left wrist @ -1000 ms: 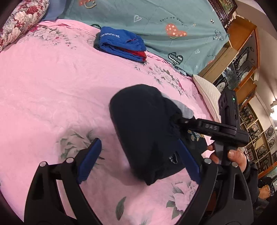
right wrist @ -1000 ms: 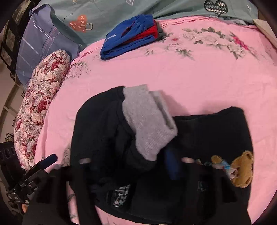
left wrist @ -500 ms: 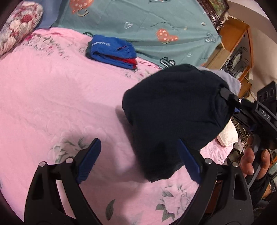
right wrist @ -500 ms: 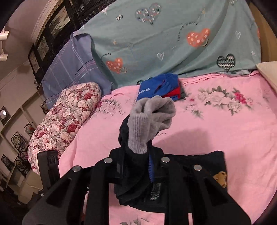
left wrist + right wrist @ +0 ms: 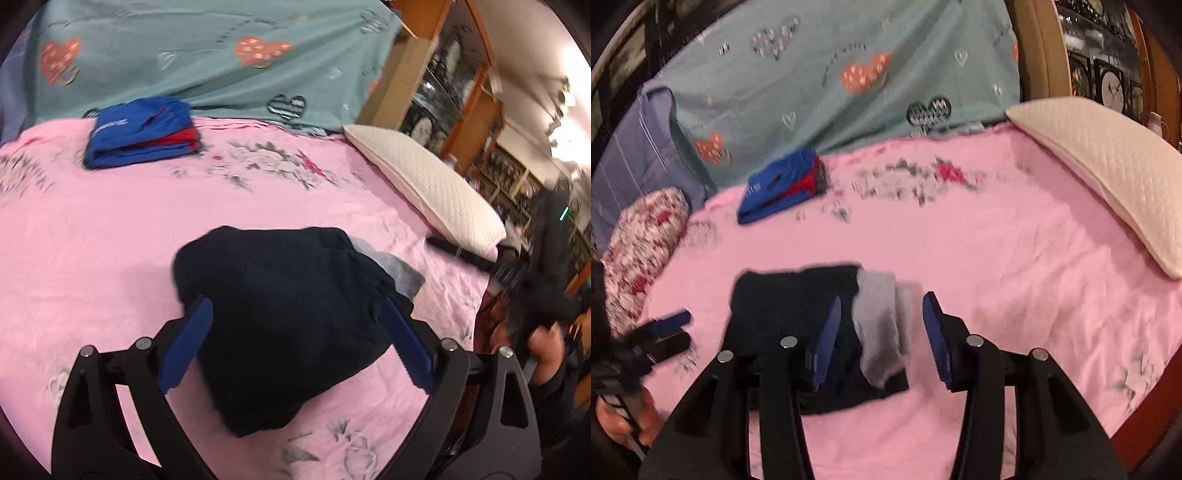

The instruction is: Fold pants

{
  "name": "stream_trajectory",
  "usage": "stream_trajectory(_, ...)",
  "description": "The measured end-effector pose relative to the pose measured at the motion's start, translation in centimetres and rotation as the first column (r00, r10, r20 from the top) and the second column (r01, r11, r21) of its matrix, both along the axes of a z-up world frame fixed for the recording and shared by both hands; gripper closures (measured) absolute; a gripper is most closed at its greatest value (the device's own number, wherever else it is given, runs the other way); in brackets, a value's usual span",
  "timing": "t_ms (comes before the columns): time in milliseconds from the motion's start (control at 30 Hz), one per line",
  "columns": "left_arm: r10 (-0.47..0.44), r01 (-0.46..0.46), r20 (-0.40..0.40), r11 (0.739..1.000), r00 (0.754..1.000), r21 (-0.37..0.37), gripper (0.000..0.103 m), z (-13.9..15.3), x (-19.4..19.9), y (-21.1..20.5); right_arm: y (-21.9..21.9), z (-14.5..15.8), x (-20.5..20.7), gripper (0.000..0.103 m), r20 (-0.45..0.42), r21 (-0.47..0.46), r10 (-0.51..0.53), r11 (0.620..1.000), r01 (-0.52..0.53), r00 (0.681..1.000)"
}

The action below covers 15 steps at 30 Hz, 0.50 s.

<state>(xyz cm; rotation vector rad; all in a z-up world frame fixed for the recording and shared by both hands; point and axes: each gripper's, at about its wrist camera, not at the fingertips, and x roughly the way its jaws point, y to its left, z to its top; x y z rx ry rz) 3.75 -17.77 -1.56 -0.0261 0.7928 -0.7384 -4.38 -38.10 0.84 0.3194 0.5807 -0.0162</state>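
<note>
Two grippers, both empty, both spread. Left gripper [image 5: 295, 343] has its blue fingers [image 5: 184, 347] wide apart, the folded dark pants [image 5: 280, 314] lying on the pink bed [image 5: 110, 229] between and just past the tips; no contact visible. Right gripper [image 5: 879, 336] is also parted, less wide, nothing held; the grey cuff [image 5: 882, 325] of the pants sits between its fingers [image 5: 936, 336], dark bulk of the pants [image 5: 790, 299] beyond and to the side of the left finger. In the left wrist view the grey cuff [image 5: 399, 269] pokes out past the right finger. Folded blue and red clothes [image 5: 142, 131] lie far beyond the fingertips, near the teal heart-print cover [image 5: 207, 62]. White quilted pillow [image 5: 424, 188] off beyond the right finger. Floral pillow [image 5: 642, 240] well out past the left finger in the right wrist view. Both frames motion-blurred.
</note>
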Motion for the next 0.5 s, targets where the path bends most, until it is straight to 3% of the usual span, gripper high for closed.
stream_trajectory(100, -0.022, 0.029, -0.055, 0.99, 0.998, 0.137, 0.007, -3.4, 1.0, -2.7, 1.3, -1.5, 4.1, 0.057, -0.083, 0.048, 0.113, 0.993, -0.109, 0.99)
stream_trajectory(167, -0.011, 0.033, -0.093, 0.972, 0.996, 0.233, 0.005, -6.7, 1.5, -3.7, 1.5, -5.8, 7.6, 0.058, -0.251, 0.069, 0.104, 0.994, -0.09, 0.962)
stream_trajectory(200, -0.014, 0.031, -0.074, 0.973, 0.997, 0.23, 0.003, -7.1, 1.4, -3.6, 1.3, -8.3, 8.9, 0.059, -0.333, 0.079, 0.102, 0.994, -0.08, 0.937)
stream_trajectory(267, -0.018, 0.04, -0.103, 0.976, 0.995, 0.215, 0.003, -7.3, 1.9, -3.2, 1.4, -9.2, 8.7, 0.058, -0.314, 0.04, 0.105, 0.994, -0.098, 0.943)
stream_trajectory(400, -0.039, 0.052, -0.156, 0.995, 0.987, 0.085, 0.005, -5.0, 2.5, -0.5, -0.3, -5.4, 6.3, 0.046, -0.201, 0.127, 0.152, 0.984, -0.128, 0.968)
stream_trajectory(433, -0.048, 0.052, -0.174, 0.998, 0.984, 0.019, 0.005, -4.0, 2.7, 0.8, -1.1, -4.6, 5.6, 0.033, -0.178, 0.111, 0.134, 0.987, -0.116, 0.975)
stream_trajectory(467, -0.044, 0.039, -0.182, 0.999, 0.982, -0.03, 0.004, -3.2, 3.0, 2.0, -2.4, -4.1, 5.0, 0.011, -0.162, 0.088, 0.099, 0.993, -0.085, 0.982)
stream_trajectory(500, -0.03, 0.018, -0.193, 0.998, 0.981, -0.063, 0.003, -2.7, 3.3, 3.1, -3.3, -4.2, 4.7, 0.002, -0.158, 0.083, 0.08, 0.994, -0.068, 0.984)
